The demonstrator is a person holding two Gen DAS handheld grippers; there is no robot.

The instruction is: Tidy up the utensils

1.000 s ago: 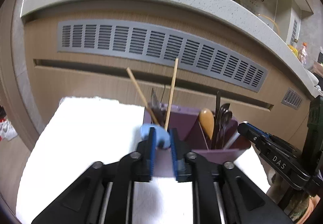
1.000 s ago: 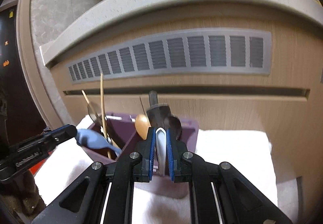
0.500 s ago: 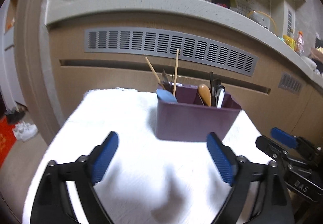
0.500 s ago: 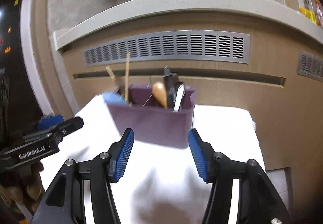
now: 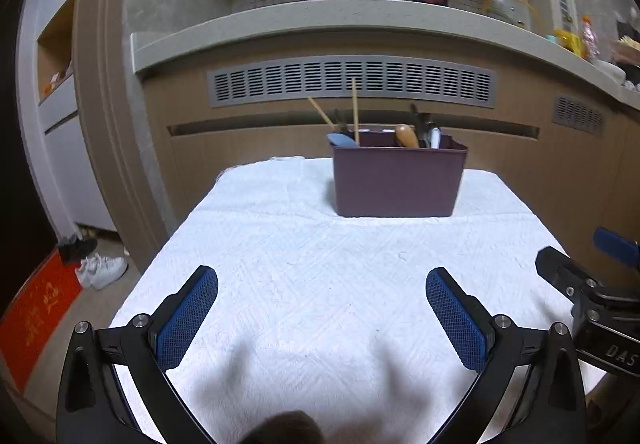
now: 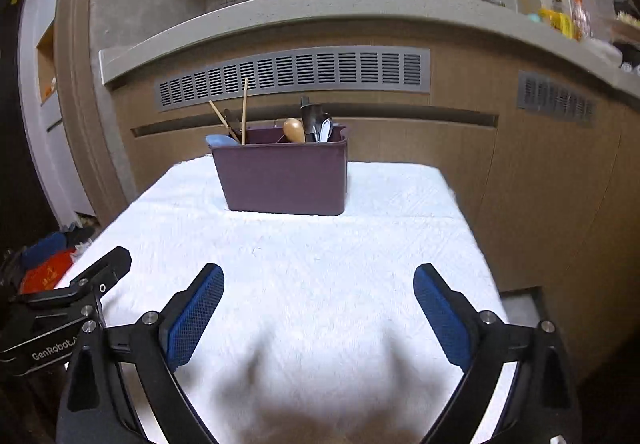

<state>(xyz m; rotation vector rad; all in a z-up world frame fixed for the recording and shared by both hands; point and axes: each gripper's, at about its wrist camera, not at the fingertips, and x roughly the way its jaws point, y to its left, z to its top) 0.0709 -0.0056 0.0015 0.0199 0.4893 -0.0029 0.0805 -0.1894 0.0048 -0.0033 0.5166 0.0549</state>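
Note:
A purple utensil caddy [image 5: 398,180] stands at the far end of the white-towelled table [image 5: 320,276]; it also shows in the right wrist view [image 6: 284,180]. In it are two wooden chopsticks [image 5: 354,110], a blue spoon [image 5: 340,140], a wooden spoon [image 5: 406,135] and dark and white utensils [image 5: 428,130]. My left gripper [image 5: 322,308] is open and empty, well back from the caddy over the near table. My right gripper [image 6: 318,306] is open and empty, also well back. Each gripper shows at the edge of the other's view.
A wooden counter front with grey vent grilles [image 5: 352,78] rises just behind the table. The floor at the left holds white shoes [image 5: 100,270] and a red mat [image 5: 36,316]. The towel's right edge [image 6: 476,244] drops off beside the counter.
Both grippers let go of their utensils in the caddy, opened wide and pulled back from it toward the near end of the table.

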